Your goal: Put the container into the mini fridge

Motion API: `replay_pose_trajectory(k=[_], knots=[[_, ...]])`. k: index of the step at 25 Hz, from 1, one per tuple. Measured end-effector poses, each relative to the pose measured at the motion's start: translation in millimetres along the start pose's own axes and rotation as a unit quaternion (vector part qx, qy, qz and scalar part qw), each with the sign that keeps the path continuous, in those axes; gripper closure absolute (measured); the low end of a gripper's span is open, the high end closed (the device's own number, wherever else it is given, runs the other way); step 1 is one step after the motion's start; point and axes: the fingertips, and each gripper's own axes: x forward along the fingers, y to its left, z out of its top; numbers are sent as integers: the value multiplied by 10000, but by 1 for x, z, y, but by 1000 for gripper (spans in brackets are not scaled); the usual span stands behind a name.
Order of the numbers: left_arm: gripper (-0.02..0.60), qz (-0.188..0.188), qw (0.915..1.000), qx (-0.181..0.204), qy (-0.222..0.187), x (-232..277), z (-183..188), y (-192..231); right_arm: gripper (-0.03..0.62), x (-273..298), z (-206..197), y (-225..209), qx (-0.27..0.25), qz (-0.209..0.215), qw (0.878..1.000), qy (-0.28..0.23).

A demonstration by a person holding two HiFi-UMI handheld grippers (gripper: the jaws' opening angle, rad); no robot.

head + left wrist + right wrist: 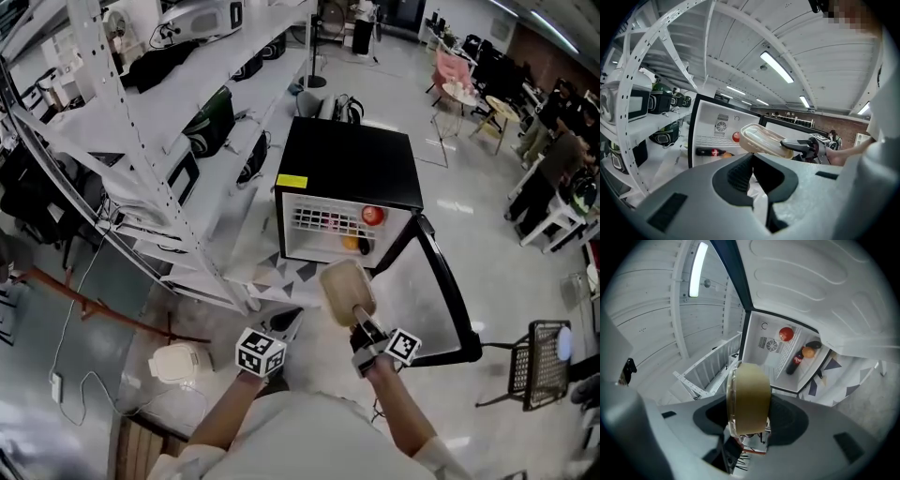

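Container (347,291) is clamped by 1 end in the right gripper (364,323), jaws roughly half apart, so its free end points into the open mini fridge (347,169) just ahead. Left gripper (752,157) is closed and empty, held clear.

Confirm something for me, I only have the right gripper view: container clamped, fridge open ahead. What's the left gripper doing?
Observer: The left gripper is shut, with nothing between its jaws.
Operator: Where is it relative to mine?
Observer: In the head view it is to the left of the right gripper and the container. Both grippers are short of the mini fridge.
Operator: Anything on the floor that side?
Observer: A white appliance sits on the floor by the shelf rack, further left than the left gripper.
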Motion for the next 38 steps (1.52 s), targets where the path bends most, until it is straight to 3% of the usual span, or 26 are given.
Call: replay_pose_trajectory(k=[14,23,30,38], knots=[[577,-651,9977,131,119,22,34,88,370,78,14,-5,-192,-353,9976,-568],[577,-962,9949,203,209,28,41,114,370,106,8,-1,-388,-449,9959,-682],[577,-902,9955,107,270,40,38,125,370,119,14,-12,-359,-555,9964,-535],[577,-456,9988,-37,181,60,49,138,370,146,39,-26,-467,-379,9980,-187]])
